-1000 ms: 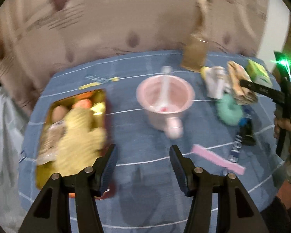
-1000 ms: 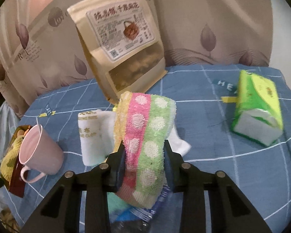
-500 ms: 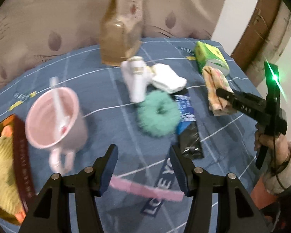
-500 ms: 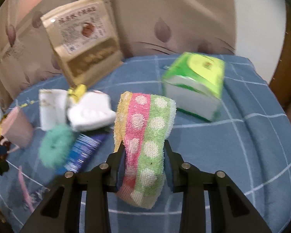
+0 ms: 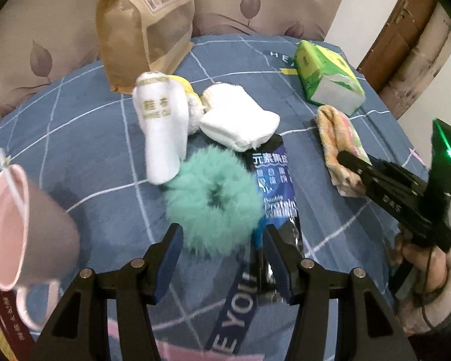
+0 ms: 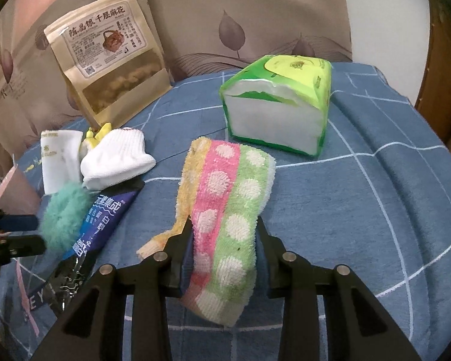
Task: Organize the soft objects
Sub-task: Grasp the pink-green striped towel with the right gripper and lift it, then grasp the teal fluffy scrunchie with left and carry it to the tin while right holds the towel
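Blue checked bedspread [image 6: 360, 210], clamped striped towel [image 6: 225, 210]

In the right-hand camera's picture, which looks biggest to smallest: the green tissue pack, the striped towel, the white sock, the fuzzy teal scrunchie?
1. Striped towel, though it is nearest the camera, clamped in the right gripper.
2. Green tissue pack, close behind it in size.
3. White sock and teal scrunchie look about alike; the scrunchie is partly hidden.

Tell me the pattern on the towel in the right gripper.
Yellow, pink and green stripes with white dots on the towel; right wrist view.

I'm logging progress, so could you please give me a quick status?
Left gripper open above teal scrunchie. Right gripper shut on striped towel. Nothing blocking.
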`<action>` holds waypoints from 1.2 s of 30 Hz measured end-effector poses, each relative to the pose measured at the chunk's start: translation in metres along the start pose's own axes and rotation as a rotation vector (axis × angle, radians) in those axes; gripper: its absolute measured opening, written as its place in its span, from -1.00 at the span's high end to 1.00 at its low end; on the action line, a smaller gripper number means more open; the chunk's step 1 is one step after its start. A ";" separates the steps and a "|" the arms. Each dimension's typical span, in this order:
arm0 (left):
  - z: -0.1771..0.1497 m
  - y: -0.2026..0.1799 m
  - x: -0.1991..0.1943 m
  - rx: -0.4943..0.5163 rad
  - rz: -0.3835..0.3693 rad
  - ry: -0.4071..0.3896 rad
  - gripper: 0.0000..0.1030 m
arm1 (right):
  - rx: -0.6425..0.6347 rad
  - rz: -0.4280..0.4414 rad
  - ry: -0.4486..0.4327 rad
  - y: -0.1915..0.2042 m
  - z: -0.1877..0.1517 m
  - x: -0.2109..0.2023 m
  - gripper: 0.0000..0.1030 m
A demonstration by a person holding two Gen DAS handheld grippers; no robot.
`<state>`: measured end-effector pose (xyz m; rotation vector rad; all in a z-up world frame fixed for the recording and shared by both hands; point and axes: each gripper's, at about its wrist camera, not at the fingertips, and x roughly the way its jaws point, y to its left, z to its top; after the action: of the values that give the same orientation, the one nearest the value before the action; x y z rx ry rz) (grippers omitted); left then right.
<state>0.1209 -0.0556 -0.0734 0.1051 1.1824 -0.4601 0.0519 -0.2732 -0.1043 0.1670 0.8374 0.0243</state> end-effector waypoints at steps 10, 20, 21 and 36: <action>0.021 0.007 0.038 -0.057 0.041 0.000 -0.15 | 0.019 0.030 0.006 -0.004 0.000 0.001 0.32; 0.015 0.016 0.027 -0.094 -0.008 -0.011 0.54 | 0.026 0.037 0.007 -0.005 0.000 0.002 0.31; 0.013 0.016 0.024 -0.091 -0.003 -0.015 0.55 | 0.027 0.037 0.007 -0.005 0.000 0.002 0.31; -0.002 0.005 -0.023 -0.051 0.041 -0.071 0.55 | 0.026 0.036 0.007 -0.005 0.000 0.001 0.31</action>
<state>0.1142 -0.0440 -0.0538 0.0679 1.1197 -0.3942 0.0526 -0.2778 -0.1062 0.2067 0.8423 0.0477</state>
